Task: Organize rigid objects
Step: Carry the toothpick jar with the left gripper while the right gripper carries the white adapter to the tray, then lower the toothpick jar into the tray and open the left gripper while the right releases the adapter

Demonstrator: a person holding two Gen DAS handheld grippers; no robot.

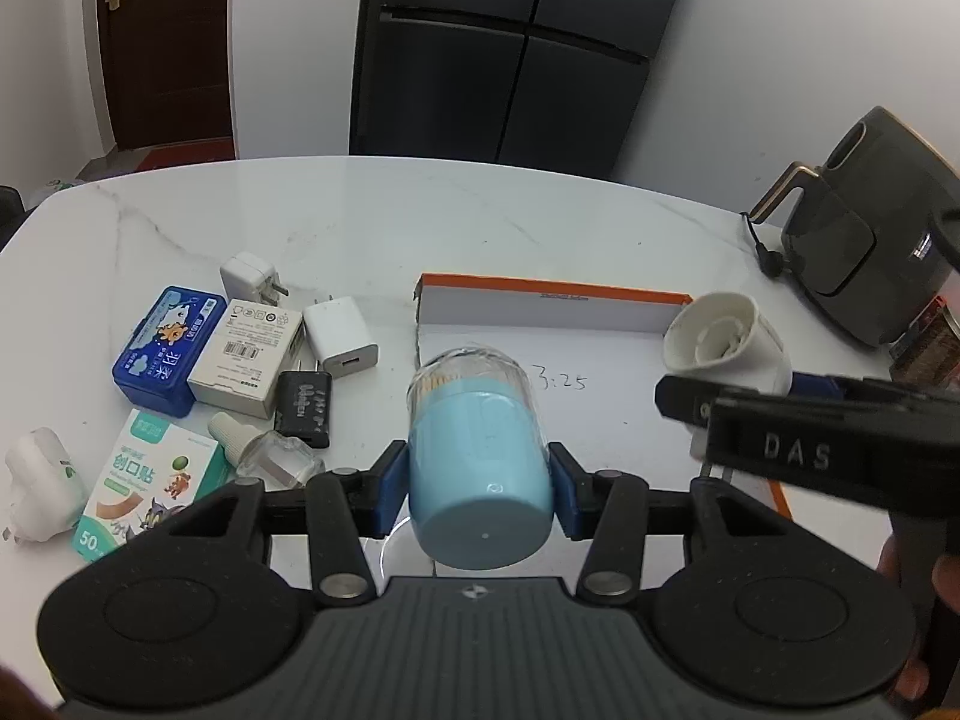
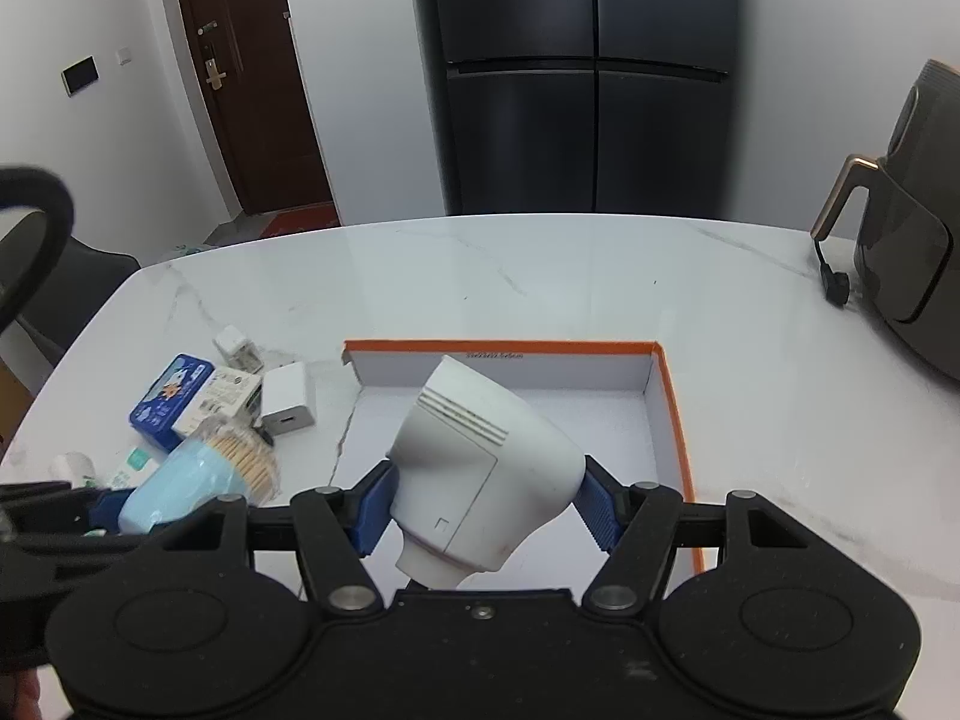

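Left gripper [image 1: 480, 480] clamped across the pale-blue base of a toothpick jar [image 1: 477, 450], blue pads on opposite flanks; clear cap end points away, over the near-left corner of the orange-rimmed box [image 1: 540, 294]. Right gripper [image 2: 486, 504] closed on a white plastic appliance [image 2: 480, 468], pads pressing its rounded sides, held above the box interior.

Handling, judged: jar looks light and stiff, but its smooth round wall could roll or slip between flat pads; the grip on the opaque base seems safer than the clear cap, which might pop off and spill toothpicks. White appliance is a hard shell, bulky, tapered, so likely to squirm out towards its narrow end; hold at the widest part.

Left on the marble table [image 1: 420, 216]: blue tin [image 1: 162, 348], white charger [image 1: 342, 342], black plug [image 1: 303, 405], plaster box [image 1: 144, 480], small glass bottle [image 1: 270, 450].
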